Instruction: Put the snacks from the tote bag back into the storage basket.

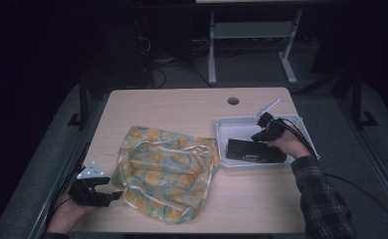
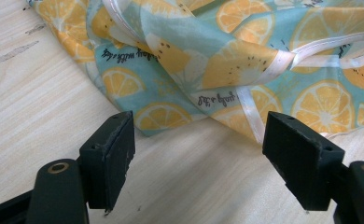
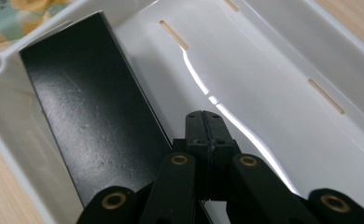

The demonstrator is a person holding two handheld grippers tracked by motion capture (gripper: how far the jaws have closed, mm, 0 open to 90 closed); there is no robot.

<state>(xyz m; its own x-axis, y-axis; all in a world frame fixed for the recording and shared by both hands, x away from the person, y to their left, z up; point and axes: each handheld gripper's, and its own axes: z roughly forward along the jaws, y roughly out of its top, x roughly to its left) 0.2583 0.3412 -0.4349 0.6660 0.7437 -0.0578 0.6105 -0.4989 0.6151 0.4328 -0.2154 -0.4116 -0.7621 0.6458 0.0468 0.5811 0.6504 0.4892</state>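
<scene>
Room: dark, with a white frame of legs and a shelf point(image 1: 254, 37) behind the table and cables on the floor.
Surface: pale wooden table point(image 1: 182, 107) with a round cable hole point(image 1: 233, 101) near its far edge.
Left gripper point(image 1: 113, 196): at the table's near left corner, held low over the wood and pointing right toward the cloth; jaws spread wide with nothing between them.
Left hand point(image 1: 67, 211): comes in from the bottom edge, wrapped around the gripper body, the grey three-cornered plate on top facing up.
Cloth point(image 1: 166, 170): crumpled in the middle of the table, just ahead of the left gripper's open jaws and not touched by them; in the left gripper view its hem point(image 2: 189, 122) lies on the wood just beyond the pads.
Cloth look: teal fabric printed with orange slices and small black script, edged and tied with pale ribbon point(image 2: 311, 49), folded over itself.
Tray point(image 1: 223, 125): white plastic, shallow, on the right half of the table, just right of the cloth; narrow slots in its floor.
Black box point(image 1: 254, 151): long, flat, scuffed on top, lying along the tray's near side.
Right gripper point(image 3: 203, 126): jaws pressed fully together, empty, tips down inside the tray over its white floor, just beside the black box's long edge.
Right hand point(image 1: 287, 143): reaches in from the lower right over the tray's right end, plaid sleeve point(image 1: 319, 191) behind it, cable trailing off to the right.
</scene>
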